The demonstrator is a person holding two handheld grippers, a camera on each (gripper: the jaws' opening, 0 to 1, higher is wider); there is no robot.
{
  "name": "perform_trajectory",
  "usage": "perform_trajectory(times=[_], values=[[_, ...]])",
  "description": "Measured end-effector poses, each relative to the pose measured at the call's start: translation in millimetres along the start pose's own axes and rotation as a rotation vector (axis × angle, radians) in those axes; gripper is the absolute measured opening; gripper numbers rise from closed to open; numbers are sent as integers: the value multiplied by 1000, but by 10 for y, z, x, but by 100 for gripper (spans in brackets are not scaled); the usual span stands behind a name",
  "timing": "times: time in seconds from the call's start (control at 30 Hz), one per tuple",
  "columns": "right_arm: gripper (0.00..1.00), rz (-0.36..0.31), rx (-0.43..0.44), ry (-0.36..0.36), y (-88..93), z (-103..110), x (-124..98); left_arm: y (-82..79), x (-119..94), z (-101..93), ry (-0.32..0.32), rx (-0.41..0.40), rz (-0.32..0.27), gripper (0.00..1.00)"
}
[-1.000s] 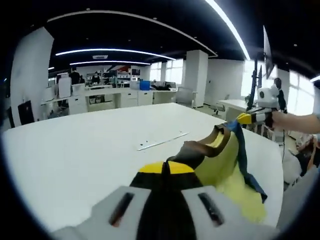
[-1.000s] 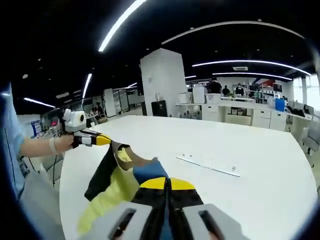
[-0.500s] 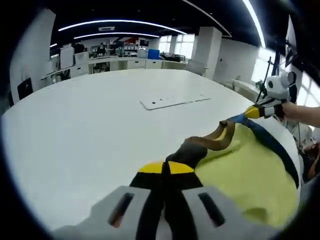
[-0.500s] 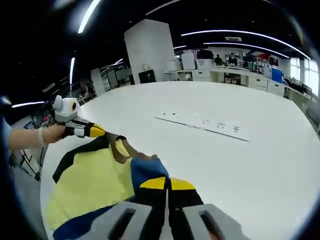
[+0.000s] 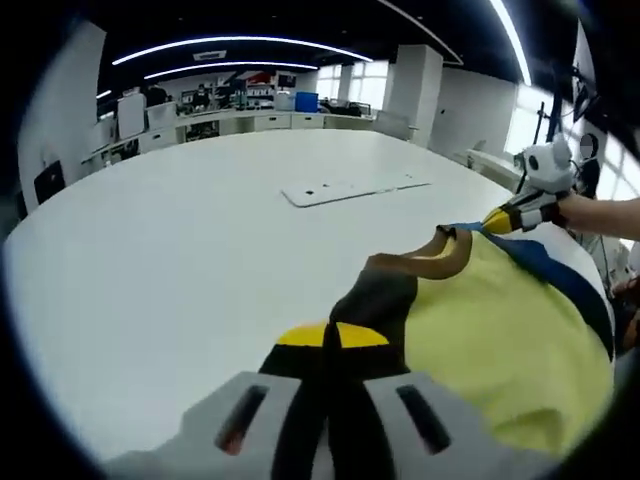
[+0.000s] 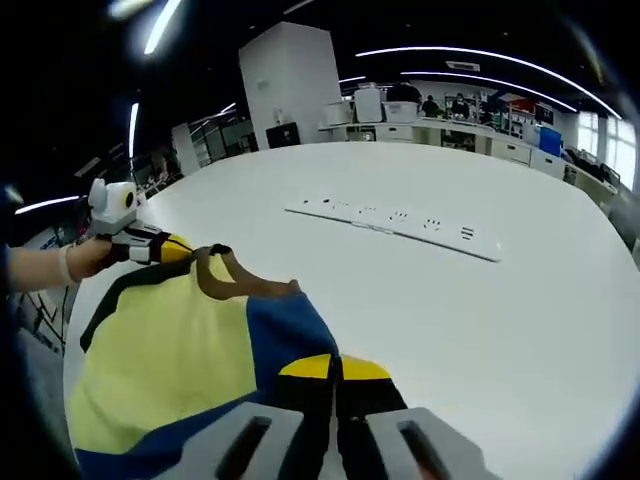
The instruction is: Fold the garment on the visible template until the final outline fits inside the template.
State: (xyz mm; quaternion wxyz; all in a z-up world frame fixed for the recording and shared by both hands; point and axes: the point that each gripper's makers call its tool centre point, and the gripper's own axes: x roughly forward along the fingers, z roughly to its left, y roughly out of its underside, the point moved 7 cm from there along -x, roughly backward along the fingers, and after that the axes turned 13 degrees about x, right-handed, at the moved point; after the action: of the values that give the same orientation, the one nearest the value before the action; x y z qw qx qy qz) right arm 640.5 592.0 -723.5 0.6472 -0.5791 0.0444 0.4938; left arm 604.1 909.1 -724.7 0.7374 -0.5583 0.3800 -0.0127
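A yellow garment (image 5: pixel 500 320) with a brown collar (image 5: pixel 425 262), a black shoulder and a blue shoulder lies spread over the near part of the white table (image 5: pixel 180 240). My left gripper (image 5: pixel 331 336) is shut on the black shoulder (image 5: pixel 372 300). My right gripper (image 6: pixel 335 368) is shut on the blue shoulder (image 6: pixel 290 325) of the garment (image 6: pixel 165 350). In the left gripper view the right gripper (image 5: pixel 492 223) shows at the far right, held by a hand. In the right gripper view the left gripper (image 6: pixel 175 248) shows at the left. I cannot make out a template.
A white power strip (image 5: pixel 350 189) (image 6: pixel 400 220) lies on the table beyond the garment. The table edge runs close behind the garment. Desks, a white pillar (image 6: pixel 285 90) and people stand far back in the room.
Both grippers have come down toward the table with the garment. It hung bunched between them a second ago and now lies spread flatter and wider.
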Motion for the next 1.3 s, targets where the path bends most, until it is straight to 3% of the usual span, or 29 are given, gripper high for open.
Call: perform_trajectory(times=[0.3, 0.43, 0.5, 0.67, 0.73, 0.9, 1.07, 1.23, 1.3], values=[[0, -3, -1, 2, -8, 23, -1, 11, -14, 21, 7, 5, -6, 0], [0, -8, -19, -12, 2, 60, -27, -6, -47, 16, 8, 43, -13, 0], [11, -43, -18, -15, -19, 83, -70, -39, -85, 17, 12, 36, -27, 1], [32, -77, -22, -32, -18, 167, -159, -110, -161, -41, 51, 62, -51, 19], [46, -83, -22, -36, -7, 204, -185, -132, -186, -84, 82, 50, -66, 26], [76, -67, -52, -66, 47, 324, -225, -160, -239, -177, 122, 83, -65, 58], [89, -71, -62, -86, 67, 402, -298, -163, -299, -211, 132, 122, -45, 82], [100, -76, -49, -97, 59, 460, -377, -208, -365, -241, 149, 120, -46, 93], [100, -80, -54, -98, 50, 474, -407, -231, -390, -274, 160, 116, -50, 99]])
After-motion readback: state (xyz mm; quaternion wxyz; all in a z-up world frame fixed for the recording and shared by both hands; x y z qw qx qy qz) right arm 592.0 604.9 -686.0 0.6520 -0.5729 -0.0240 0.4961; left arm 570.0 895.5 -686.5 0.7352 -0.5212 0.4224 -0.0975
